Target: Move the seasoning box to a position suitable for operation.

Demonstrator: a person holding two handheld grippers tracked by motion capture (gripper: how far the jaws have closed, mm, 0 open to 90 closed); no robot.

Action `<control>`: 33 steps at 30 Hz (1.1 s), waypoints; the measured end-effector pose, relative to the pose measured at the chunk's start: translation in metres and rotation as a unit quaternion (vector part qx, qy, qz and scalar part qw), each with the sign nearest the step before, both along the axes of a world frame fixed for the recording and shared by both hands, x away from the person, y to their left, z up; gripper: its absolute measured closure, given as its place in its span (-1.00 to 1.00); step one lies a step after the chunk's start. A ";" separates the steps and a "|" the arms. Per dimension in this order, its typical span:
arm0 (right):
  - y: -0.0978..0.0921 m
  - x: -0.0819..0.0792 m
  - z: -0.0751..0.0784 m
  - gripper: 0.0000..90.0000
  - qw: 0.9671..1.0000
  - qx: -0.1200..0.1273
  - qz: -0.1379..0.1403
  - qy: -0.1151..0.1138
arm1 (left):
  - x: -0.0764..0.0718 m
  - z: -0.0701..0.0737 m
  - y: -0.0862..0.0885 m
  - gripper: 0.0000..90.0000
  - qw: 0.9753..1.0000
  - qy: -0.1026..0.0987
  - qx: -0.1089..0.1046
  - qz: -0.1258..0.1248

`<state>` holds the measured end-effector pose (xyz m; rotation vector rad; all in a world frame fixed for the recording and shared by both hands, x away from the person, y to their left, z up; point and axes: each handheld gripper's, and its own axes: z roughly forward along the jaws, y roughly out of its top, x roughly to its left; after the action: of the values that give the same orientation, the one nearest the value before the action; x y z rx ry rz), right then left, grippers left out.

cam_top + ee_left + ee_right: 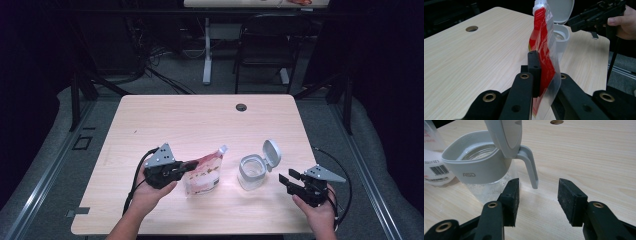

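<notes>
A red and white pouch (204,173) with a white spout stands on the table, and my left gripper (188,165) is shut on its left edge. In the left gripper view the pouch (544,50) rises between the jaws, edge-on. Right of the pouch stands a clear glass jar (251,171) with a grey collar and its flip lid (271,152) swung up. My right gripper (288,178) is open, a short way right of the jar. In the right gripper view the jar (480,165) sits just ahead of the gripper (538,195), lid latch hanging between the pads.
The light wood table (200,120) has a cable hole (241,107) near its far edge. A dark chair (265,45) and a desk leg (207,50) stand beyond the table. Cables trail from both grippers off the near edge.
</notes>
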<state>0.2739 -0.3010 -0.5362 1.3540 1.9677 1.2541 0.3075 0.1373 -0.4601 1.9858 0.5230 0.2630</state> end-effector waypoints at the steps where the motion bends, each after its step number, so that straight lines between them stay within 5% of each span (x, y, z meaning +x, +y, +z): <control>1: 0.000 0.000 0.000 0.15 1.000 -0.001 0.001 0.000 | 0.000 0.000 0.001 0.99 1.000 0.002 0.000 0.000; 17: 0.016 -0.001 0.013 0.09 0.999 0.035 0.026 -0.025 | -0.006 -0.005 0.010 0.55 0.999 0.012 -0.010 0.029; 33: 0.035 0.021 0.031 0.33 0.999 0.009 0.019 -0.044 | -0.017 -0.015 0.032 0.33 0.998 0.031 0.005 0.054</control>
<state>0.2944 -0.2656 -0.5056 1.2526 1.9340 1.3298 0.2902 0.1689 -0.4753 1.9832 0.6716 0.2729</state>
